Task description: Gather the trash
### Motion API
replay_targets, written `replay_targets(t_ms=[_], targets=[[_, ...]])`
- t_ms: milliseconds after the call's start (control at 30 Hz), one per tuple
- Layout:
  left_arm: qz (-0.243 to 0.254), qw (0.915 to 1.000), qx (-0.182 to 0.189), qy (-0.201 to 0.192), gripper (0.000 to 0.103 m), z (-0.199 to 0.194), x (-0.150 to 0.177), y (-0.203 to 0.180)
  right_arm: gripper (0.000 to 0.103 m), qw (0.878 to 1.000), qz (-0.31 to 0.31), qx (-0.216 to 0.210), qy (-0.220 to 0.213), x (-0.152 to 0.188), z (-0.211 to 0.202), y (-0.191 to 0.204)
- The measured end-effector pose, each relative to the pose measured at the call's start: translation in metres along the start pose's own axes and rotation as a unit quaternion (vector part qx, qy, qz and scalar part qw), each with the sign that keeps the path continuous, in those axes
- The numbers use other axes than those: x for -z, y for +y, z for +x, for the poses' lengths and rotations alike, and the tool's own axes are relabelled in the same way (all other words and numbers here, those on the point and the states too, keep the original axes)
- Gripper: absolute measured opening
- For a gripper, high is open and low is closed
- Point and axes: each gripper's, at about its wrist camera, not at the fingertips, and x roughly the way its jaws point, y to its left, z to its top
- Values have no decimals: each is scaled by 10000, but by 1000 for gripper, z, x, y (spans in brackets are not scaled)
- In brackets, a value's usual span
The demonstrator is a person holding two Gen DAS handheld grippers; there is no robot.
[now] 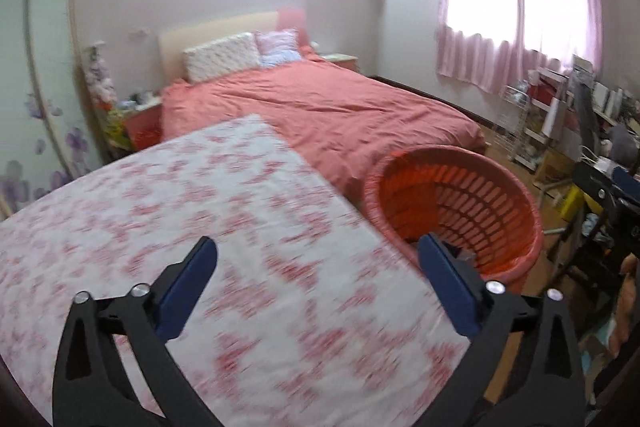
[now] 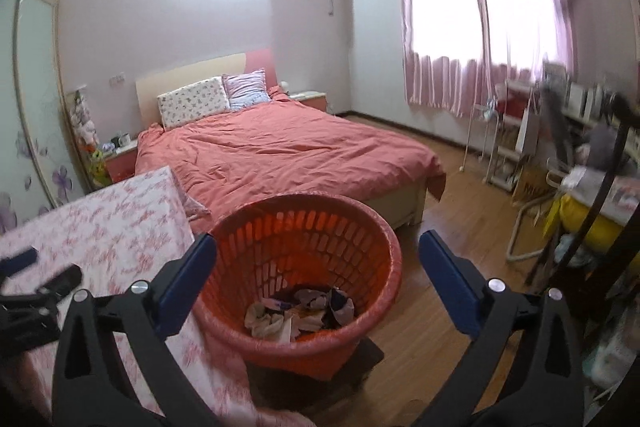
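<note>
1. With both jaws spread and nothing between them, the right hand-held gripper (image 2: 318,269) frames the basket (image 2: 384,247) at lower centre; trash (image 2: 298,311) lies in its bottom.
2. Left hand-held gripper (image 1: 318,269), also spread and empty, hangs over the bench (image 1: 200,211); the basket sits to its right, so the right one is nearer.
3. No loose trash visible on the bench.

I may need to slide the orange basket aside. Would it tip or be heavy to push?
The orange basket is probably light: its walls are slotted plastic and only a small heap of crumpled scraps lies at the bottom. It widens toward the rim, so a push near the top might tip it. Low down, it should slide on the wooden floor.
</note>
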Motion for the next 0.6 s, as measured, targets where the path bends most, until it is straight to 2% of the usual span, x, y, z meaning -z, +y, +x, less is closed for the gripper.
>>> replay_targets(t_ms=[200,300,433,600], targets=[[-356,9976,-577,-114,100,-38,28,27,99,9951,-747,354,-543,28,-53,35],[-525,9957,-739,-190,100,-53,39,33,99,9939,-806,404,-639,38,-73,45],[-668,9914,-1041,-427,100,-76,51,37,99,9963,-623,267,-532,46,-92,50],[-780,9875,-1246,-572,100,-95,65,36,99,9986,-411,124,-322,52,-112,53]])
